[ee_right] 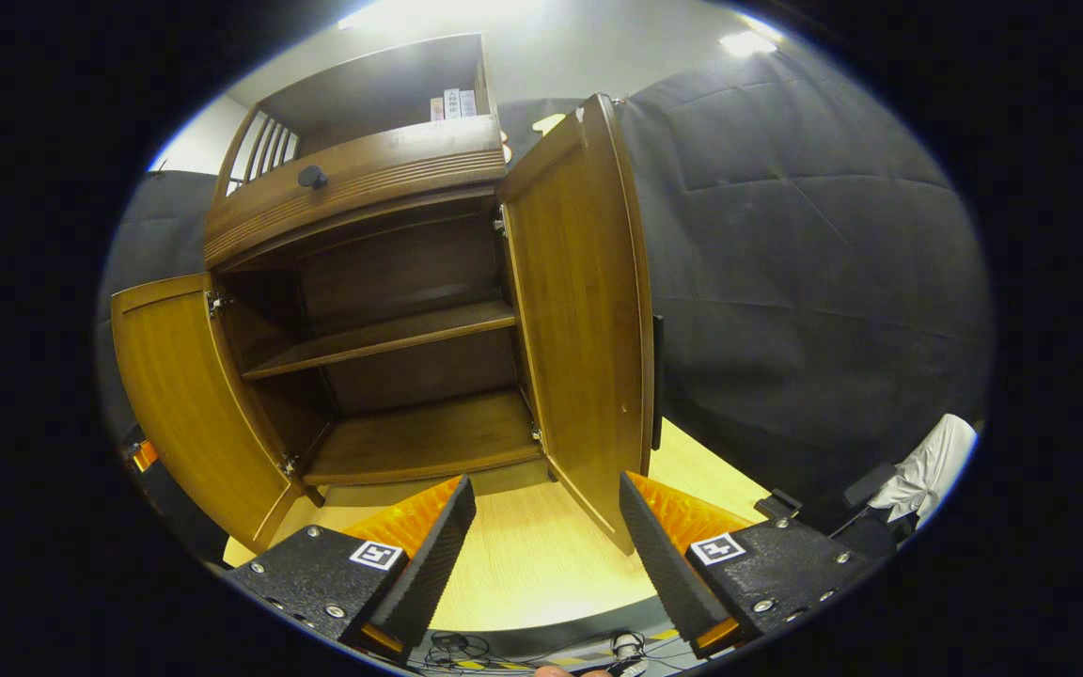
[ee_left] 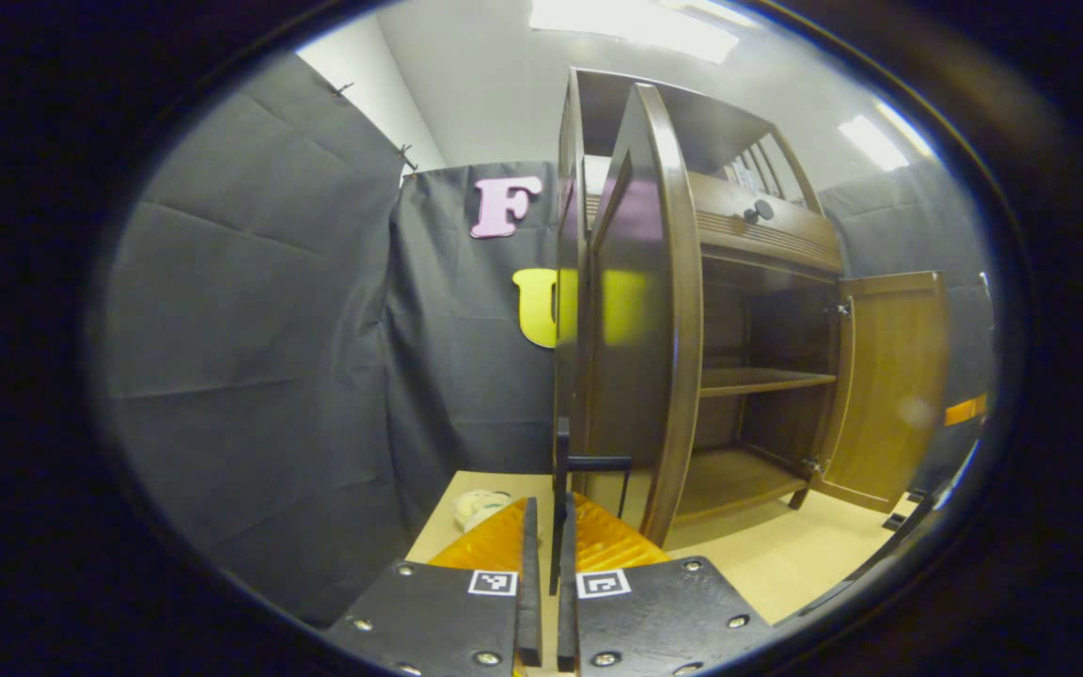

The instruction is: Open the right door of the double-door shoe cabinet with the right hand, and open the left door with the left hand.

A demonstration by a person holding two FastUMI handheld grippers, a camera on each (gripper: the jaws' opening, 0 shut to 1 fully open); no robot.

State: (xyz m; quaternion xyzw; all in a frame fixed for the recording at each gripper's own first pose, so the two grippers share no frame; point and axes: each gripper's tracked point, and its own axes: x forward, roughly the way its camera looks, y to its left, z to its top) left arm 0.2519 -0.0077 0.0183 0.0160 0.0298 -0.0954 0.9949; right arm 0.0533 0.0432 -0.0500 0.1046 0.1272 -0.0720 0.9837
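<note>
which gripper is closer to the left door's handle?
Left. The left gripper is shut on the left door's handle; the right gripper is open, backed off near the right door.

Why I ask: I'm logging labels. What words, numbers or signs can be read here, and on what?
Pale boxes atop the brown wooden shoe cabinet: print too small to read.
Square black-and-white markers on the left tool and right tool: coded patterns, no words.
Black door handle in the left tool: blank.
Nothing else legible.

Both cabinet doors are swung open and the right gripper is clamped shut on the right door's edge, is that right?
Not quite. Both doors are open, but the right gripper is open, its fingers spread apart and gripping nothing, with the right door ahead of it, as the right gripper view shows.
</note>
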